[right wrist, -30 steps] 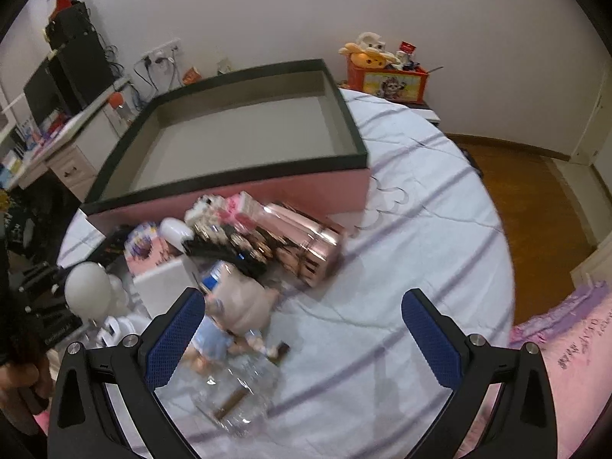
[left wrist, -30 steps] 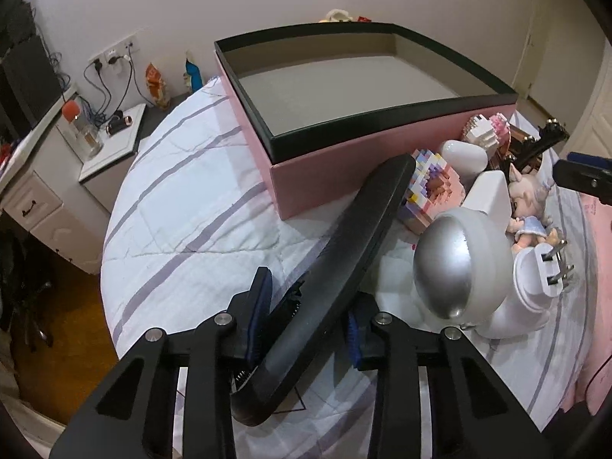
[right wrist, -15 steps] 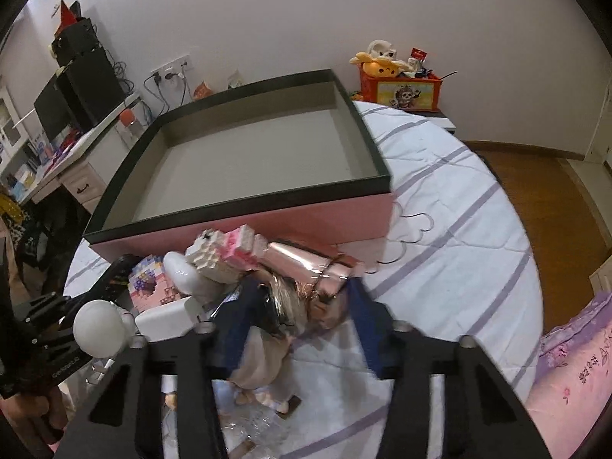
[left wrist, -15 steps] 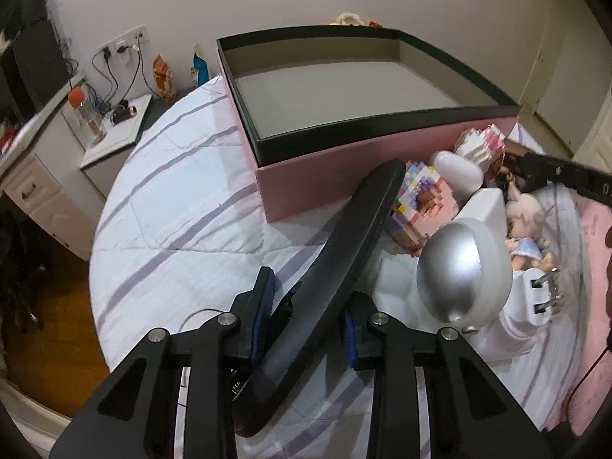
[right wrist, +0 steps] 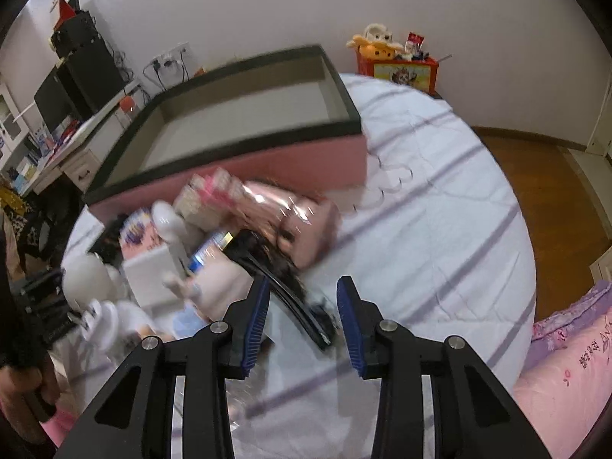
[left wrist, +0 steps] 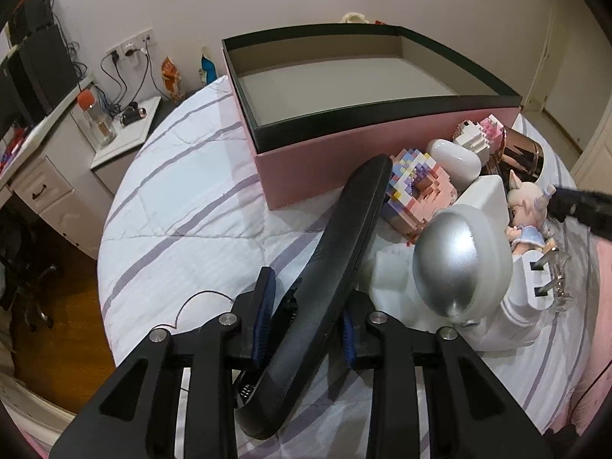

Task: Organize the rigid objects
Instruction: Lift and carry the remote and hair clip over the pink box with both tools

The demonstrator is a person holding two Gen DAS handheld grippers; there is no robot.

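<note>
Brush (left wrist: 336,267), long and black, sits clamped between my left gripper (left wrist: 306,321) pads above the striped bed (left wrist: 183,206), pointing toward the pink box (left wrist: 367,114), while my right gripper (right wrist: 302,317) straddles a black clip (right wrist: 283,287), jaws apart, contact blurred.

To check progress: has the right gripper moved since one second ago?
Yes. The right gripper has closed in on the toy pile in front of the box, and its jaws stand narrower around a black clip.
</note>
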